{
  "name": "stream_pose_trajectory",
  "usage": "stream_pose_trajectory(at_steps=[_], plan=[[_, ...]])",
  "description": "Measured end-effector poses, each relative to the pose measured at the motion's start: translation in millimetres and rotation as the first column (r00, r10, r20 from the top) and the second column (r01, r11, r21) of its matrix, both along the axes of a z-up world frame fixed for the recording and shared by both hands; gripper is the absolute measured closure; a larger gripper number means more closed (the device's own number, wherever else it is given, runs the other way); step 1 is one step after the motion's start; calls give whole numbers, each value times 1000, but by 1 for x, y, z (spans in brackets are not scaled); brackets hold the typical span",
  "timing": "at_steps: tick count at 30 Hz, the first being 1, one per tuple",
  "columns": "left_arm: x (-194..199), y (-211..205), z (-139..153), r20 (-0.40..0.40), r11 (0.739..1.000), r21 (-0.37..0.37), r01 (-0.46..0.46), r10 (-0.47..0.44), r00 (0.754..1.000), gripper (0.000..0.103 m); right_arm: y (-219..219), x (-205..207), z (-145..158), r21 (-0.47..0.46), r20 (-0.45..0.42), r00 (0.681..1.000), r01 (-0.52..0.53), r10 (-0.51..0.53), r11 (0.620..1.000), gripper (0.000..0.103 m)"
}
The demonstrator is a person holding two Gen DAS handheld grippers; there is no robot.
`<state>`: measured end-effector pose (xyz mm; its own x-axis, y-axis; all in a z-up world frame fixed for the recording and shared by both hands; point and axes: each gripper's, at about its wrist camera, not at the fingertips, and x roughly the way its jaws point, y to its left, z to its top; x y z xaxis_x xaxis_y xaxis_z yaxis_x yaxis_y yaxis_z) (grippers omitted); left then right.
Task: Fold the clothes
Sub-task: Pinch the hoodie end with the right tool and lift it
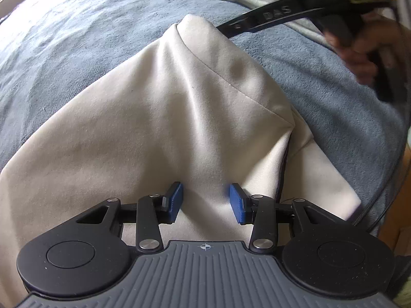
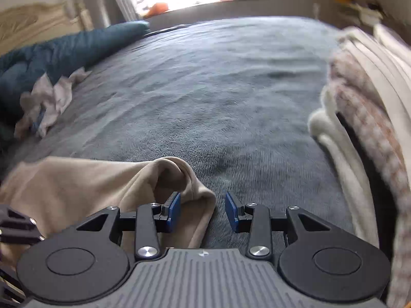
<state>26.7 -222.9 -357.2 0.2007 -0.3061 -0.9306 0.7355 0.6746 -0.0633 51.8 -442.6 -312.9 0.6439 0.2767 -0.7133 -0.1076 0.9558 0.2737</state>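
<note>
- Under and ahead of the left gripper: cream garment spread over the grey-blue blanket, running from far left of view to the right edge of the fold.
- L gripper released – blue pads well apart, cloth lies flat between them, nothing pinched.
- Straight ahead of L gripper: garment rises to a peak w/ a stitched seam running down to the right; a folded layer sticks out lower right of it.
- Ahead-right of L gripper, at the peak: other tool's black arm reaches in from upper right, tip hidden behind the cloth; can't tell from this view if it grips.
- Far right: a hand on that tool's handle, blurred.
- Beyond the peak, up right: folded pale clothes on the blanket.
- Right wrist view, left of right gripper: crumpled whitish cloth far off beside a dark teal duvet.
- Nearer left: same cream garment, its bunched corner lying against the left blue pad and partly into the gap.
- R gripper released – pads apart, right pad clear of cloth, blanket below it.
- Right of R gripper: stack of folded clothes, cream and pinkish knit, blurred.
</note>
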Motion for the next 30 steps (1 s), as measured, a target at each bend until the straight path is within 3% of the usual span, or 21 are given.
stream_pose_trajectory(at_steps=[2, 4, 7, 9, 10, 11, 15, 19, 21, 24, 26, 28, 30], plan=[[11, 1, 11, -39, 1000, 1, -23, 23, 999, 63, -12, -4, 1, 140, -41, 998, 61, -55, 988, 63], [28, 9, 26, -70, 996, -34, -87, 85, 994, 63, -23, -5, -1, 302, -73, 994, 99, -81, 948, 63], [66, 17, 42, -86, 978, -101, -185, 177, 981, 63, -27, 6, -7, 417, -92, 992, 115, -84, 902, 61], [92, 16, 49, -76, 960, -146, -239, 230, 970, 63, -24, 15, -15, 424, -118, 988, 137, -95, 895, 68], [105, 14, 48, -65, 952, -169, -254, 247, 967, 63, -24, 17, -20, 433, -132, 985, 158, -111, 887, 97], [117, 11, 47, -52, 946, -188, -265, 260, 964, 63, -24, 17, -24, 439, -145, 981, 181, -129, 880, 100], [139, -13, 33, 20, 948, -221, -230, 240, 971, 63, -23, 3, -29, 398, -179, 959, 274, -219, 875, 101], [143, -35, 10, 41, 962, -181, -203, 213, 976, 63, -11, -2, -44, 305, -237, 938, 318, -252, 898, 101], [142, -39, 2, 58, 970, -148, -193, 203, 977, 63, -14, -1, -36, 316, -211, 945, 309, -251, 897, 100], [141, -35, 3, 71, 965, -163, -204, 217, 974, 63, -18, 0, -24, 331, -171, 953, 296, -251, 896, 94], [142, -34, 3, 80, 962, -176, -208, 224, 971, 63, -23, 5, -18, 346, -141, 958, 283, -249, 894, 75], [145, -35, 2, 86, 960, -190, -208, 227, 970, 63, -22, 13, -17, 333, -118, 968, 249, -222, 910, 74], [149, -37, 0, 93, 957, -203, -209, 231, 969, 63, -16, 15, -17, 262, -95, 977, 211, -192, 942, 82]])
